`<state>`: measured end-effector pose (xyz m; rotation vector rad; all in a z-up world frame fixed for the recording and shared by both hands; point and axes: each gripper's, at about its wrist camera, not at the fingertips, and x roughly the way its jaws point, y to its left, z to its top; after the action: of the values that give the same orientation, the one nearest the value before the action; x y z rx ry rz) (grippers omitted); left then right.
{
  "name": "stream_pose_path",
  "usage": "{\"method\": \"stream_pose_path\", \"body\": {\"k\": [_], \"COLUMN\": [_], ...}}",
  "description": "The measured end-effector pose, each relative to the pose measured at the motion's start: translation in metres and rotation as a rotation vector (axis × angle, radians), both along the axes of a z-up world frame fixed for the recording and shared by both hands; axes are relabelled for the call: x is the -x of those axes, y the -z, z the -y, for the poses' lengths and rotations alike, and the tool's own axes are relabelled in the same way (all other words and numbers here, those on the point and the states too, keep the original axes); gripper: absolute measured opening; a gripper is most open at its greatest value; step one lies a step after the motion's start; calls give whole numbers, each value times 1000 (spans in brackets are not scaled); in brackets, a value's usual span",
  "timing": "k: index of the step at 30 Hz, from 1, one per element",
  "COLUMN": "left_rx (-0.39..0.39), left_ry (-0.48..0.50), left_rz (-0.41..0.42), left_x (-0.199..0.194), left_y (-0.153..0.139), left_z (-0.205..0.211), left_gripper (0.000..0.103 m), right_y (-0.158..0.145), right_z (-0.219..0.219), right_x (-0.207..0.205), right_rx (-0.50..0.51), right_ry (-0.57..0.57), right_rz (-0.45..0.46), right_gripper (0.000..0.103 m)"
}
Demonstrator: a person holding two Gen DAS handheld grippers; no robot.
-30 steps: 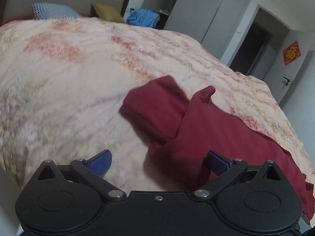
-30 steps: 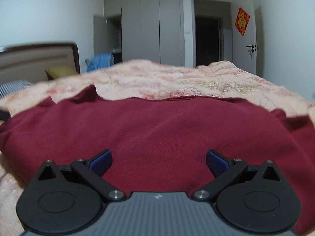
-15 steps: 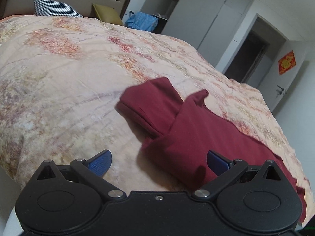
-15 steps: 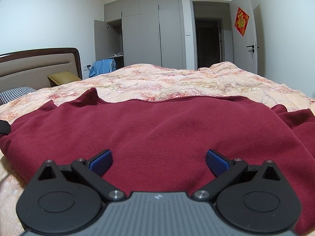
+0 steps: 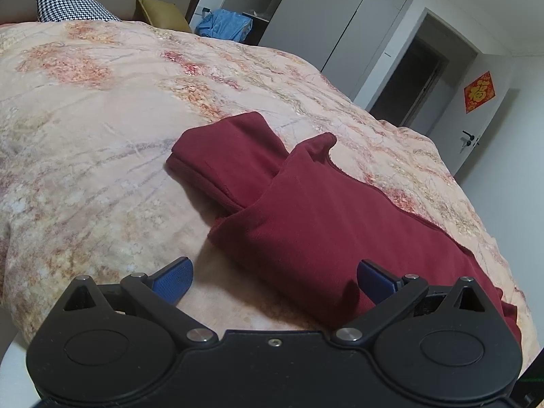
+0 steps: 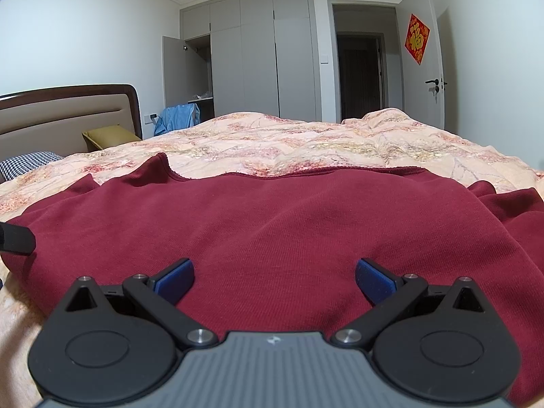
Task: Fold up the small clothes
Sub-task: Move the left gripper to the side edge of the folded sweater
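Note:
A dark red sweatshirt [image 5: 316,224] lies on the bed, its body folded over and one sleeve [image 5: 224,156] sticking out to the upper left. My left gripper [image 5: 273,280] is open just above the garment's near left corner, holding nothing. In the right wrist view the same sweatshirt [image 6: 272,224] spreads wide across the frame, with its far edge along the quilt. My right gripper [image 6: 274,280] is open low over the near part of the cloth, with nothing between its blue pads. A dark piece of the other tool [image 6: 15,238] shows at the left edge.
The bed carries a peach floral quilt [image 5: 102,129]. At its head are a checked pillow [image 5: 73,8], a mustard cushion [image 5: 159,13] and the headboard [image 6: 64,115]. Blue clothes [image 5: 224,25] sit by a grey wardrobe [image 6: 261,54]. An open doorway [image 6: 360,78] is beyond.
Both views have lifted and pulled back a little from the sweatshirt, showing more of the room. The garment lies the same. Both grippers stay open.

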<state>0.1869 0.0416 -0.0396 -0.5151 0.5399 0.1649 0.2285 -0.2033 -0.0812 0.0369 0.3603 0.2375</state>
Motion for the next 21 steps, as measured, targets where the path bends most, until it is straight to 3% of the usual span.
{"method": "stream_pose_path", "body": {"k": [5, 21], "left_rx": [7, 27], "left_ry": [55, 69], "left_rz": [-3, 5], "left_x": [-15, -31], "left_y": [-1, 1], "left_z": [3, -1], "left_gripper": [102, 102], "right_y": [0, 0], "right_z": [0, 0], "right_x": [0, 0], "right_rx": [-1, -1], "right_ry": [0, 0], "right_rz": [0, 1], "right_gripper": [103, 103]}}
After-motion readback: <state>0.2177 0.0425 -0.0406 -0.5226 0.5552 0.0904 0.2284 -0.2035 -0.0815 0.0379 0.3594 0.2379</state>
